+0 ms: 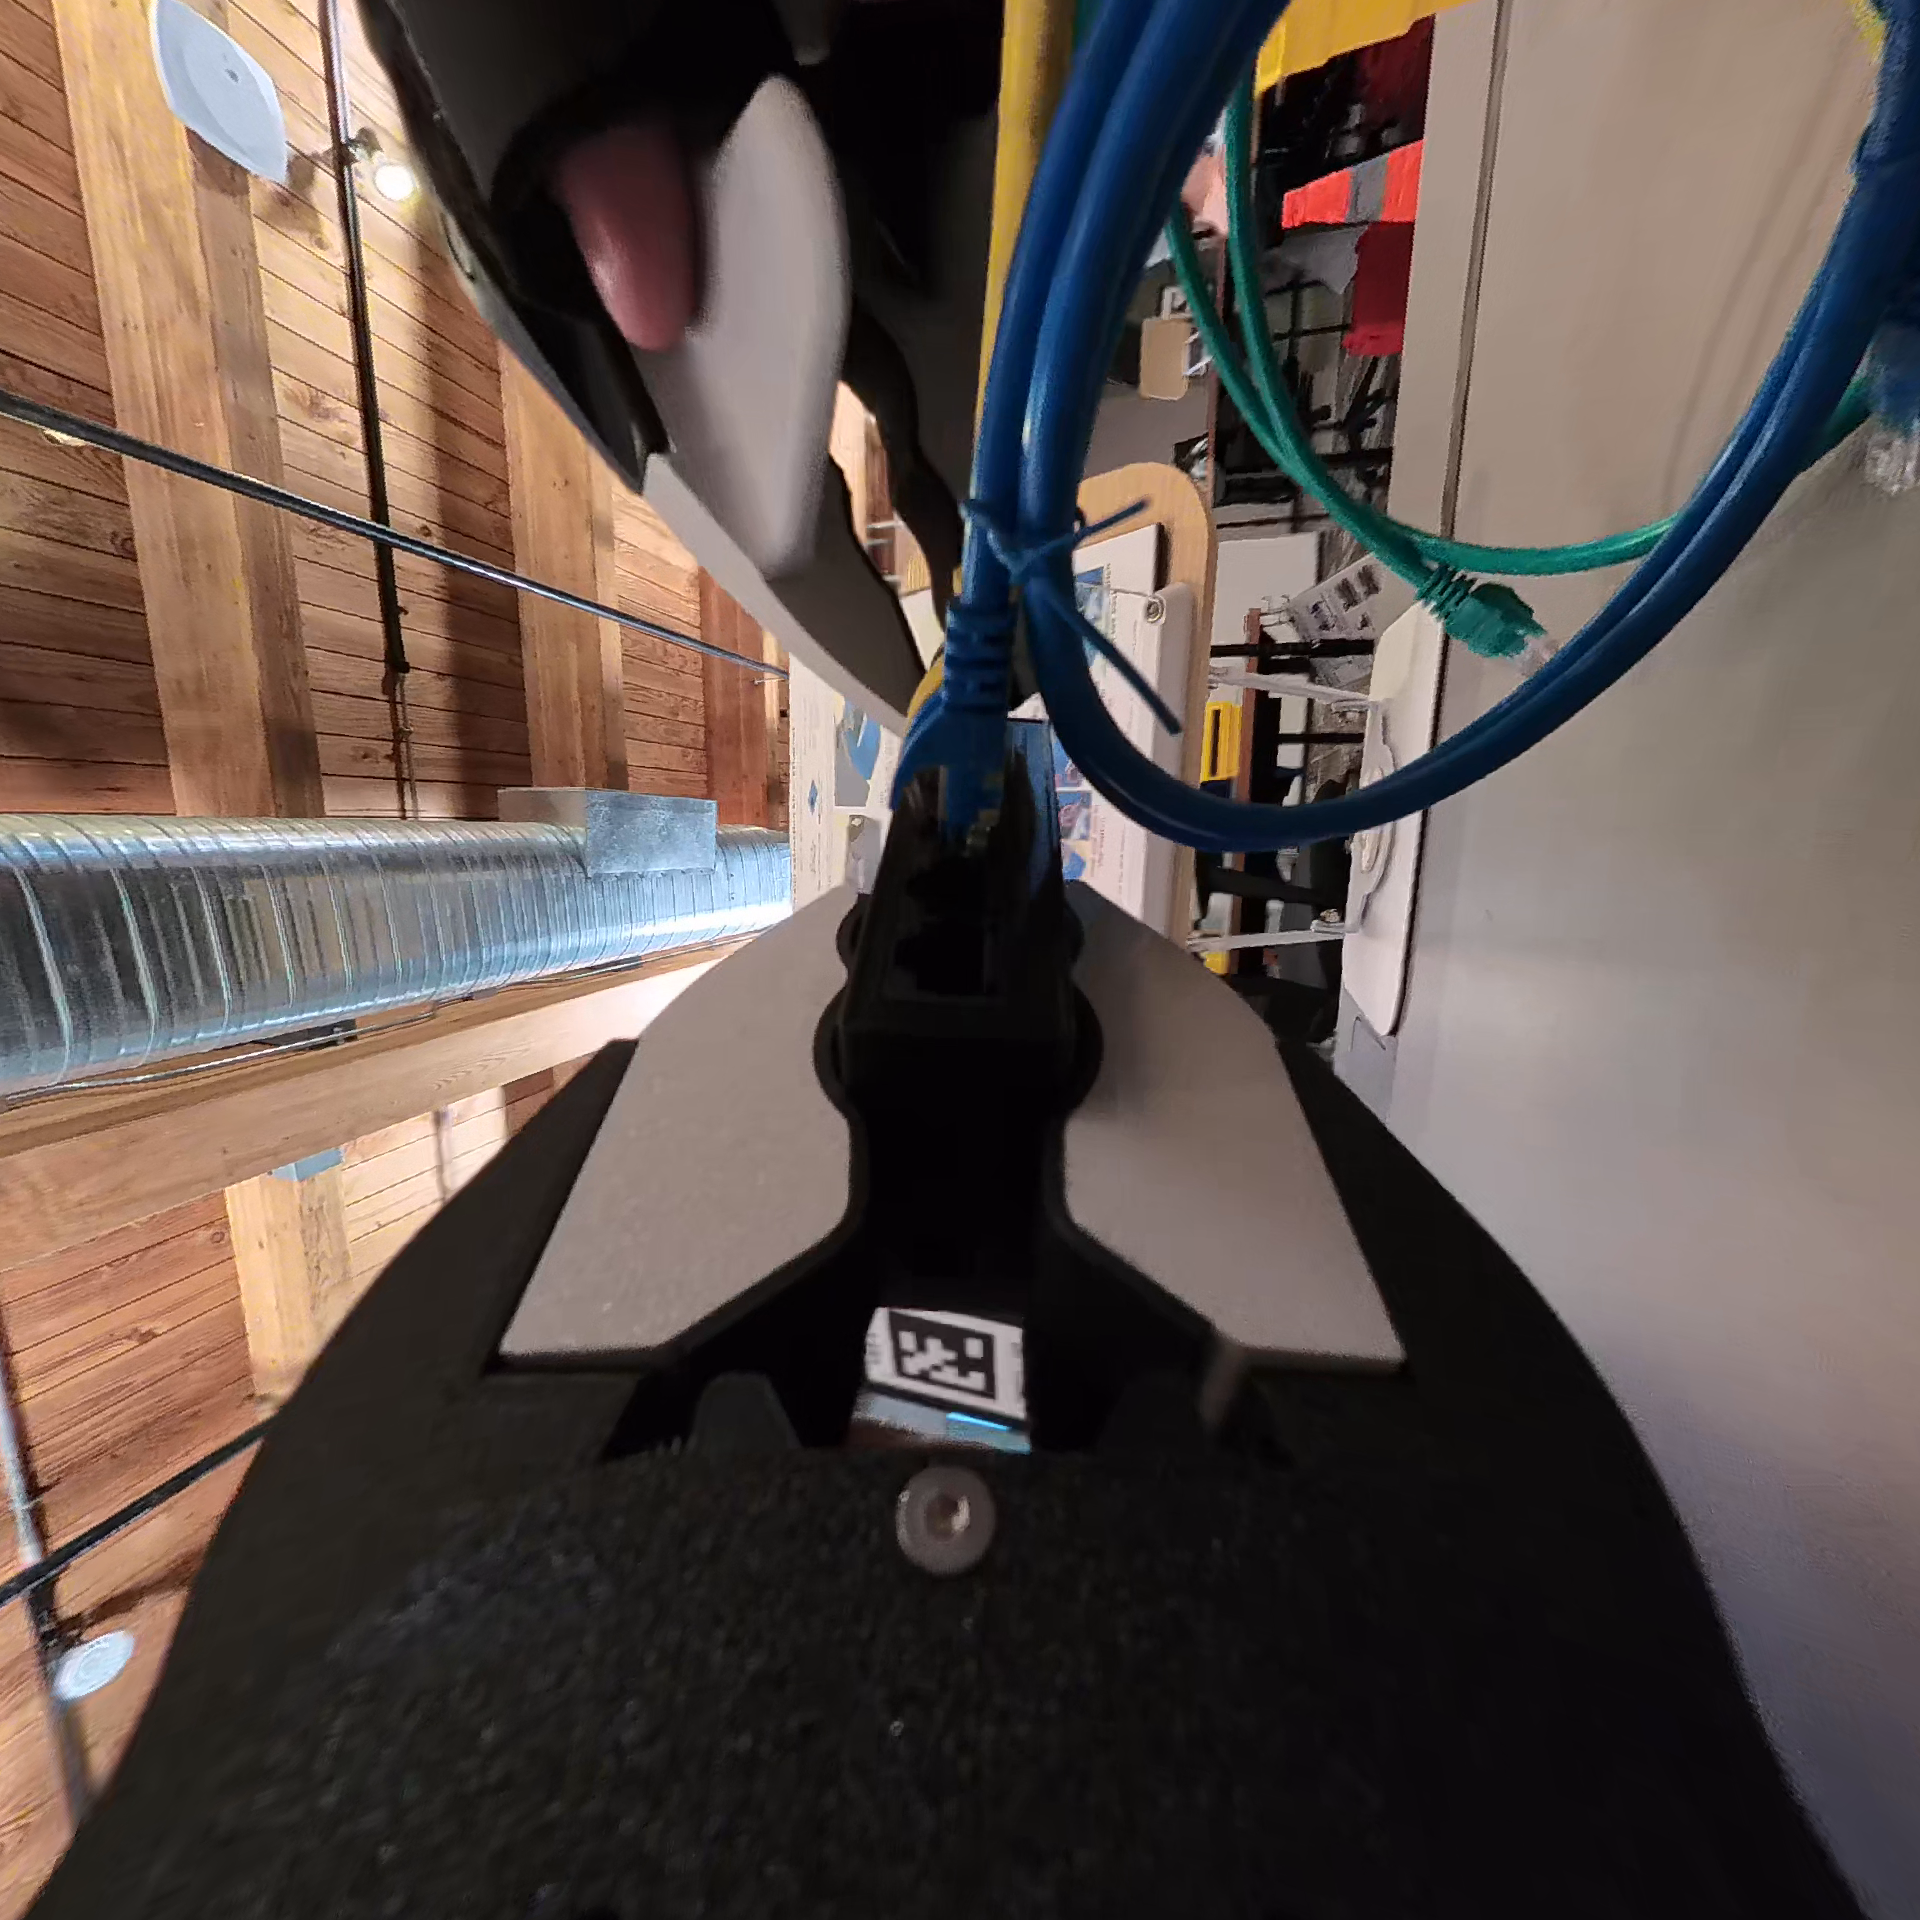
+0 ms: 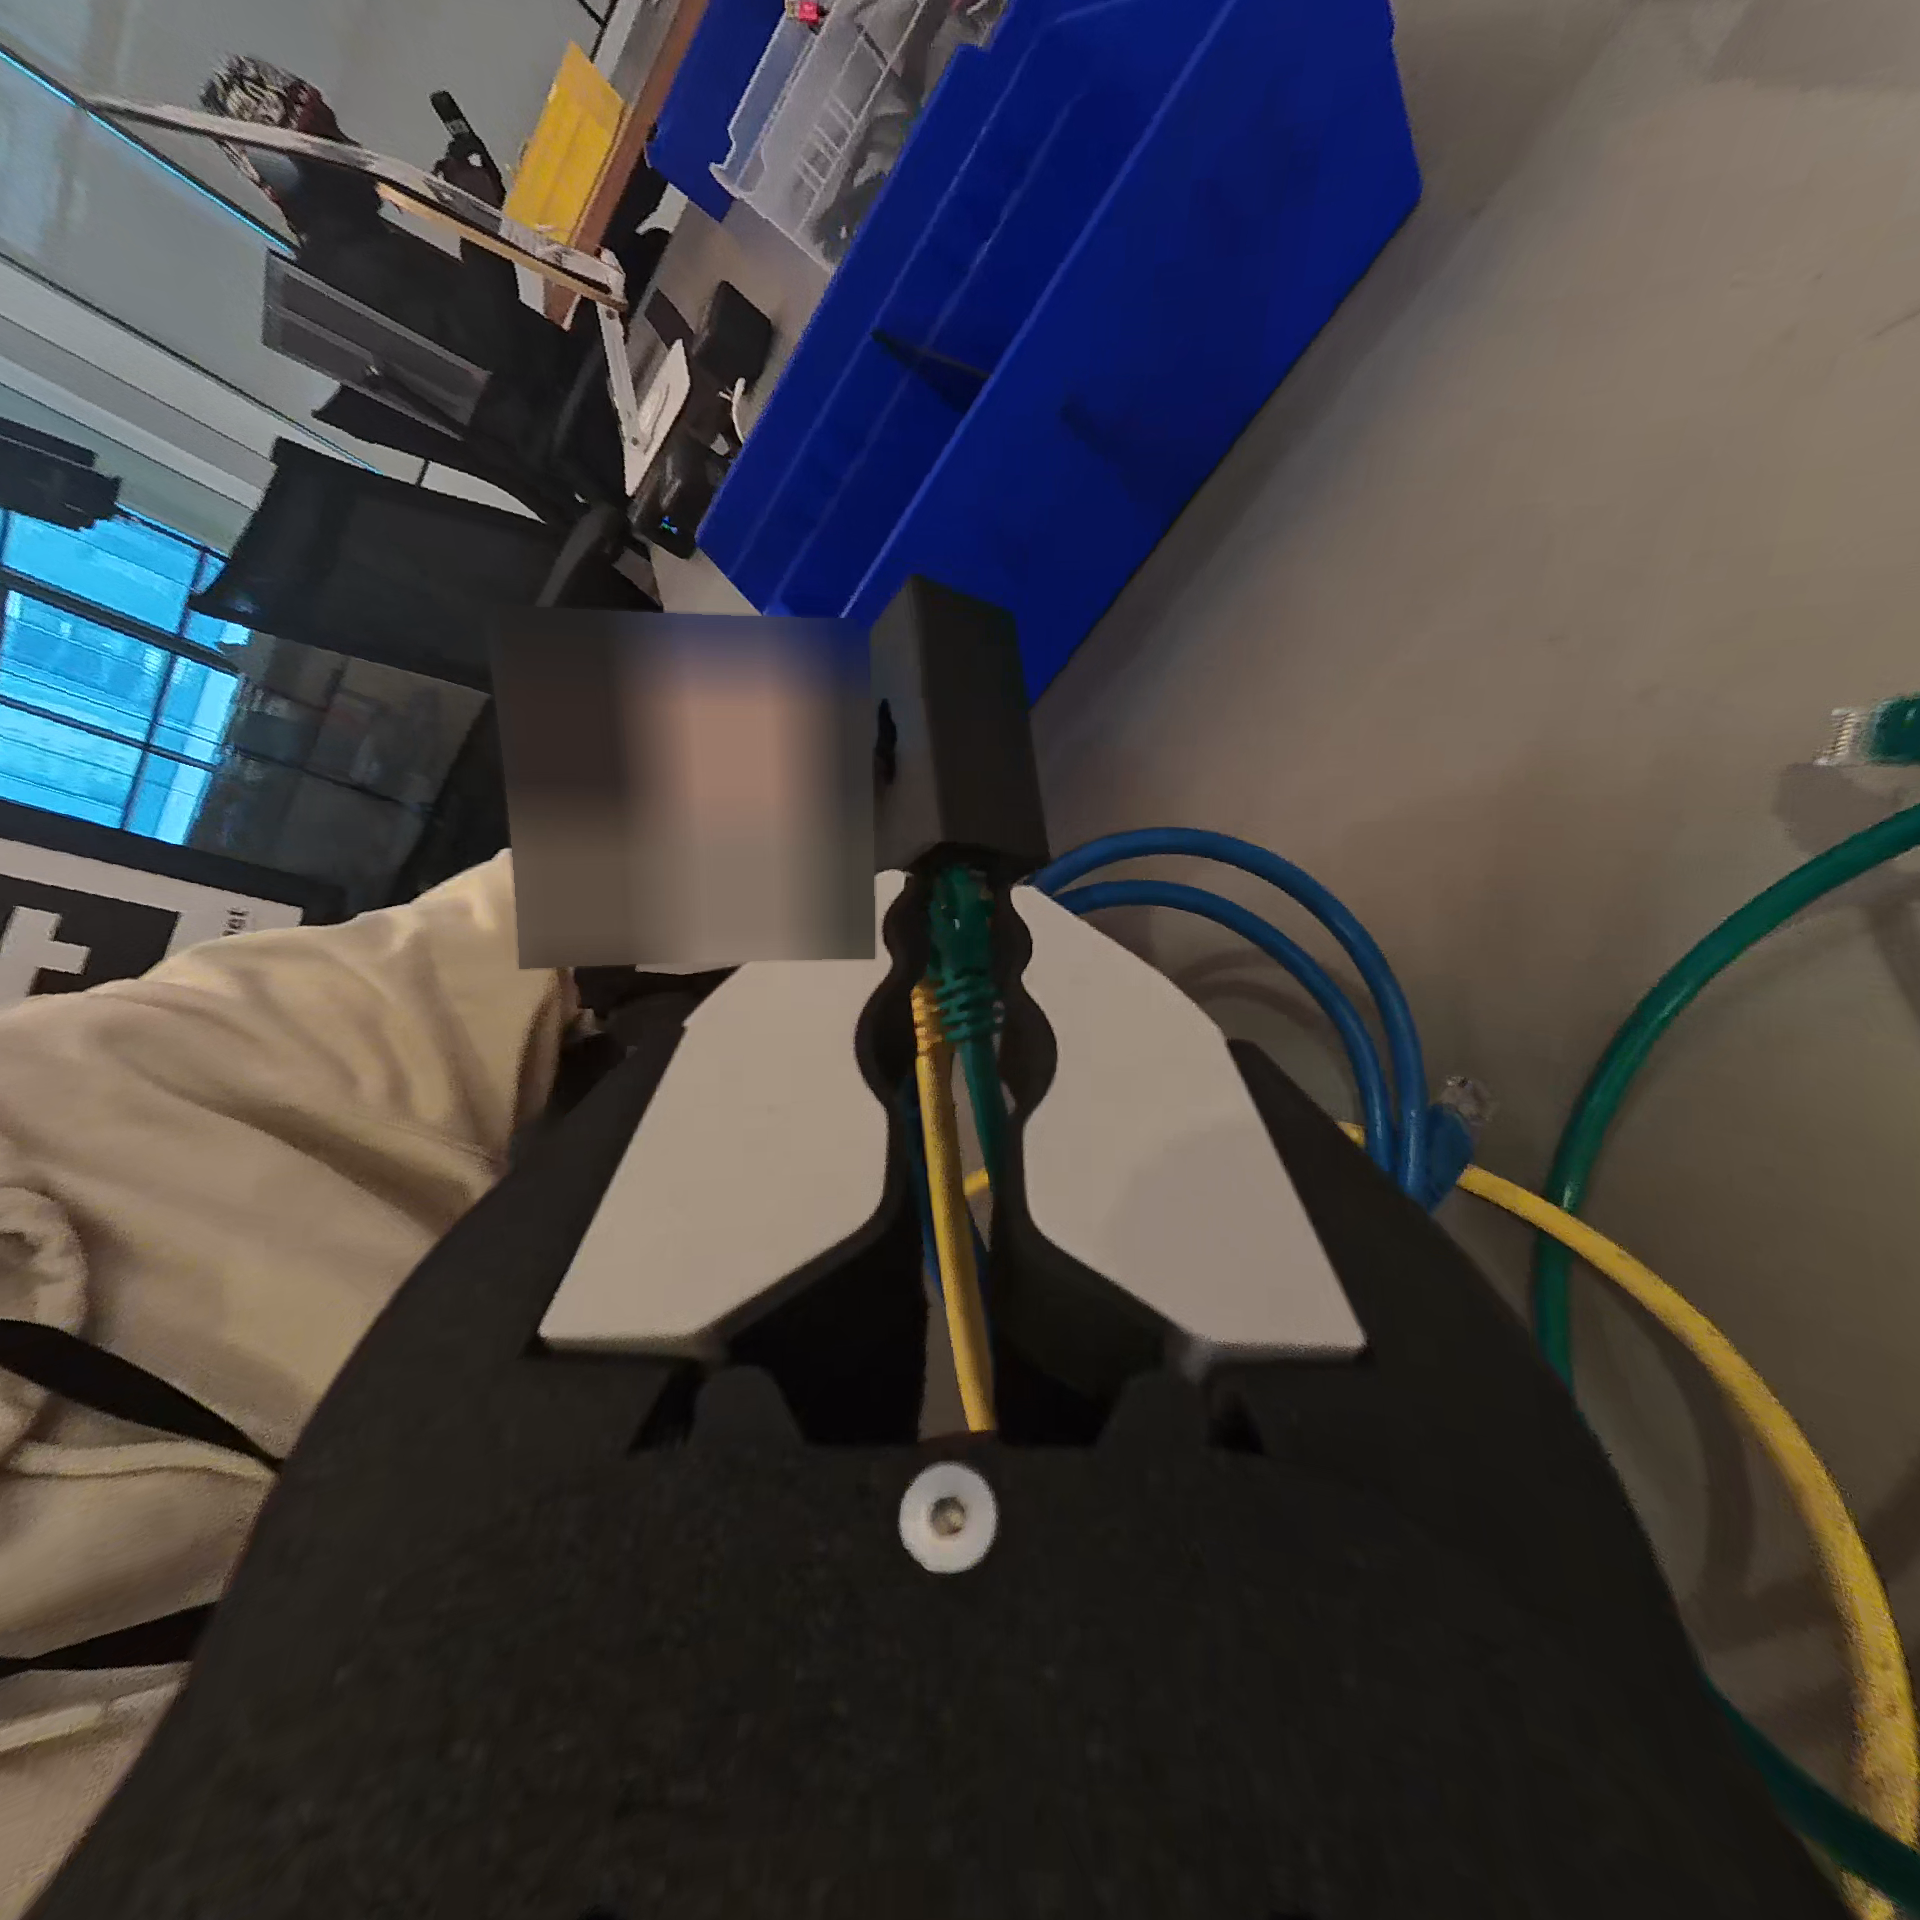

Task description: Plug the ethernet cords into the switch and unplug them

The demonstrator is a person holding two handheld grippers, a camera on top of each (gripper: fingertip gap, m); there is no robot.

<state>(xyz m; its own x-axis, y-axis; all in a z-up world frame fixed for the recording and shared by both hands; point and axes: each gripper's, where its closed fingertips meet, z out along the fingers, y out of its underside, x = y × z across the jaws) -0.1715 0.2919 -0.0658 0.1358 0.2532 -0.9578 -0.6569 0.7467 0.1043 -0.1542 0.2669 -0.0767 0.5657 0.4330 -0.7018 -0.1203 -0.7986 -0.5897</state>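
Switch (image 2: 961,717) above grey tabletop (image 2: 1558,520); blue bins (image 2: 1091,291) behind.

blue cord (image 1: 977,665), green cord (image 2: 961,987), yellow cord (image 2: 951,1195), black switch (image 2: 961,727).

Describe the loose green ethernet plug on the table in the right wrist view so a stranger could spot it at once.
Start at the big blue bins at the back of the grey table, then look to the right edge. There a green cord curves up to a loose green plug lying on bare tabletop. Unlike the green plug between the right gripper fingers at the black switch, it is connected to nothing.
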